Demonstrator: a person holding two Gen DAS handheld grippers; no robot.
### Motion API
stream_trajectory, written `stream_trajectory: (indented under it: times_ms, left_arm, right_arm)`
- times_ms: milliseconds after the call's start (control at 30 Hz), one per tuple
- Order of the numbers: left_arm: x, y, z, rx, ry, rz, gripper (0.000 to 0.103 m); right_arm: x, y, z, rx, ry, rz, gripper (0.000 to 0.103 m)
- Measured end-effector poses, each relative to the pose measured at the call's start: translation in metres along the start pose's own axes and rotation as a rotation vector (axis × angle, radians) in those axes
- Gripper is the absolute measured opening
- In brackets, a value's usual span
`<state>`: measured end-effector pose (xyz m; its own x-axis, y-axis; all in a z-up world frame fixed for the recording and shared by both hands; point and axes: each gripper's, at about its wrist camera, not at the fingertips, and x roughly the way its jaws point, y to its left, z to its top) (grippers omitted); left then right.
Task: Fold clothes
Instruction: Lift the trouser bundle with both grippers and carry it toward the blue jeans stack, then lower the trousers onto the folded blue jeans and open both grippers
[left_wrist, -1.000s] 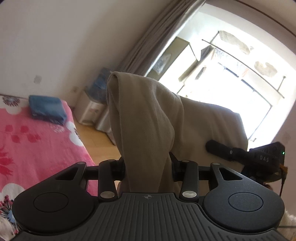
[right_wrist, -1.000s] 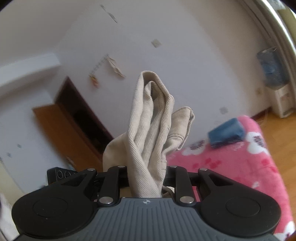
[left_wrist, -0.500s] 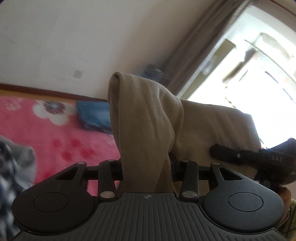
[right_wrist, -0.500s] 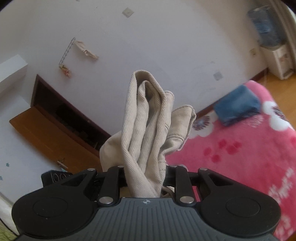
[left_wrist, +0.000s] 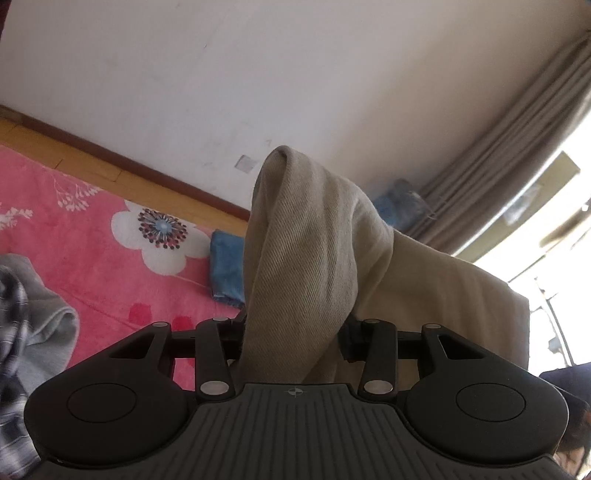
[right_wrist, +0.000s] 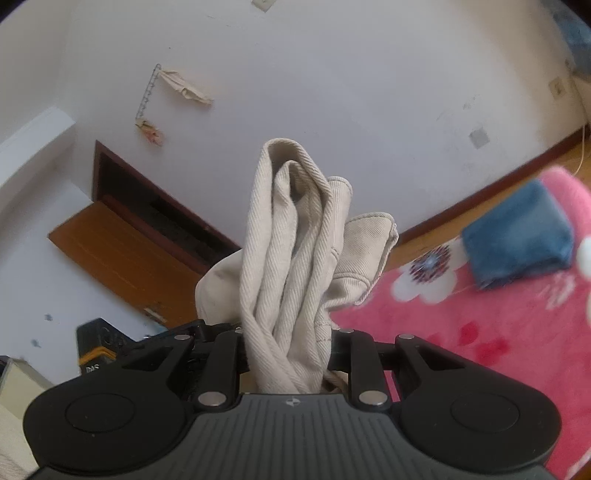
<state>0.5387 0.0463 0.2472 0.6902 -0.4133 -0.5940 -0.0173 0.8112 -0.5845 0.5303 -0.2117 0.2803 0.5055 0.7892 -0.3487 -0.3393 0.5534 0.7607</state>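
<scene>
Between both pairs of tongs we hold one beige garment (left_wrist: 306, 266), lifted in the air. Our left tongs (left_wrist: 295, 328) are closed on a thick bunch of the cloth, and our right tongs (right_wrist: 288, 336) are closed on another bunch with several pleats; the cloth stands up in front of each pair and hangs away to the side. We judge that we are at the step of carrying the garment to the pink flowered blanket (left_wrist: 110, 266), which lies below and ahead of the tongs. The next move calls for lowering the cloth flat there, with both corners kept apart and tight. A folded blue cloth (right_wrist: 517, 240) lies further ahead, and a grey checked garment (left_wrist: 26, 317) lies left of the left tongs.
</scene>
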Motion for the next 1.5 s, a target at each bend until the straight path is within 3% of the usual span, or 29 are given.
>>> stream_trajectory:
  times_ms: [133,267,367,533,667,733,933,1033,1133,1167,1233,1267,1367,1500]
  left_arm:
    - [0.045,0.003,0.023,0.055,0.065,0.044,0.042]
    - [0.105,0.002,0.048,0.183,0.143,0.086,0.042]
    - [0.172,-0.003,0.070,0.346,0.194,0.081,0.042]
    - [0.293,-0.025,0.095,0.629,0.286,0.057,0.042]
    - [0.363,-0.058,0.087,0.863,0.316,0.068,0.042]
    - [0.391,-0.067,0.080,0.941,0.313,0.056,0.043]
    - [0.456,-0.065,0.049,1.070,0.345,0.067,0.045]
    - [0.471,-0.063,0.040,1.106,0.359,0.090,0.043]
    - [0.474,-0.071,0.051,1.066,0.367,0.082,0.045]
    - [0.477,-0.073,0.055,1.054,0.375,0.092,0.047]
    - [0.483,-0.078,0.061,1.028,0.390,0.111,0.059]
    - [0.484,-0.080,0.067,1.009,0.386,0.114,0.059]
    - [0.479,-0.078,0.094,0.919,0.325,0.102,0.061]
    - [0.434,-0.044,0.142,0.713,0.216,0.055,0.069]
  right_arm:
    - [0.011,-0.029,0.003,0.024,-0.046,-0.031,0.024]
    - [0.042,-0.075,-0.002,0.191,-0.129,-0.066,0.024]
    - [0.077,-0.120,-0.008,0.345,-0.243,-0.079,0.024]
    - [0.146,-0.194,-0.028,0.574,-0.512,-0.041,0.024]
    - [0.206,-0.249,-0.049,0.805,-0.767,0.005,0.024]
    - [0.227,-0.270,-0.050,0.863,-0.859,0.009,0.024]
    - [0.253,-0.323,-0.054,0.904,-1.009,-0.058,0.024]
    - [0.262,-0.342,-0.069,0.956,-1.035,-0.074,0.024]
    - [0.261,-0.345,-0.073,0.991,-1.055,-0.025,0.024]
    - [0.262,-0.345,-0.074,1.006,-1.069,-0.017,0.024]
    - [0.267,-0.348,-0.077,1.051,-1.090,-0.011,0.024]
    - [0.271,-0.352,-0.080,1.078,-1.098,-0.013,0.023]
    - [0.269,-0.357,-0.083,1.066,-1.075,-0.033,0.023]
    - [0.266,-0.362,-0.082,1.035,-1.021,-0.054,0.024]
